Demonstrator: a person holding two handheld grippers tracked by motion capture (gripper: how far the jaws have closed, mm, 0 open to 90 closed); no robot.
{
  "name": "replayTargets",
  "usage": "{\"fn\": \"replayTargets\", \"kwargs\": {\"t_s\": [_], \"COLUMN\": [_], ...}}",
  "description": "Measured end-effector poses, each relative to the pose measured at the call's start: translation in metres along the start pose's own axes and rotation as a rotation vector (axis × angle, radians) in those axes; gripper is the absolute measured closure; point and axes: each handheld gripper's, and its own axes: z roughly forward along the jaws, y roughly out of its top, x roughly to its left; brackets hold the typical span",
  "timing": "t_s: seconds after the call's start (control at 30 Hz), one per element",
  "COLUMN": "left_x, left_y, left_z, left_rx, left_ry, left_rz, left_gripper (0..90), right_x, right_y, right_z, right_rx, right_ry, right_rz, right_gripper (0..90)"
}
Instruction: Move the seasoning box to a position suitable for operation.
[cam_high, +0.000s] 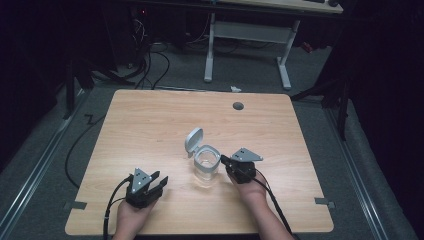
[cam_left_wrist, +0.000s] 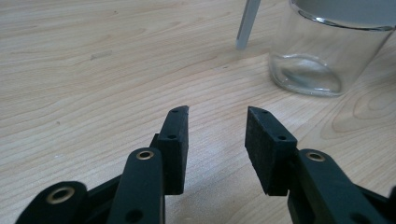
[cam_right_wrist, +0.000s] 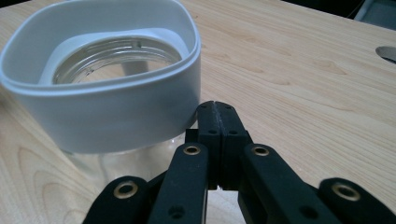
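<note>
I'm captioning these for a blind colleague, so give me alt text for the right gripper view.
The right claw, jaws shut with nothing between them, sits against the white collar of a clear glass jar with its mouth open. The jar stands on a light wooden table.

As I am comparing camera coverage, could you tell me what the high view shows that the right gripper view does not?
High view alone: the open lid tipped up behind the jar, the left gripper with jaws apart, both forearms. Right gripper view alone: the right gripper with jaws shut together beside the jar's white collar. Both: the glass jar and the wooden table.
</note>
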Motion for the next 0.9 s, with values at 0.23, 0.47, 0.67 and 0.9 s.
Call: {"fn": "replayTargets", "kwargs": {"t_s": [0.23, 0.47, 0.67, 0.9], "left_x": [-0.001, -0.003, -0.003, -0.004], "left_y": [0.0, -0.001, -0.002, -0.002], "left_z": [0.0, 0.0, 0.0, 0.0], "left_rx": [0.0, 0.004, 0.014, 0.016], "left_ry": [-0.005, -0.011, -0.014, -0.018], "left_rz": [-0.004, -0.012, -0.003, -0.003], "left_gripper": [59.1, 59.1, 60.1, 61.4], "right_x": [0.014, 0.029, 0.035, 0.046], "right_y": [-0.005, -0.012, -0.015, -0.015], "right_z": [-0.009, -0.015, -0.015, -0.016], "right_rx": [-0.015, -0.026, -0.023, -0.031], "right_ry": [0.022, 0.051, 0.06, 0.083], "right_rz": [-0.008, -0.008, -0.015, -0.023], "right_gripper": [90.0, 90.0, 90.0, 90.0]}}
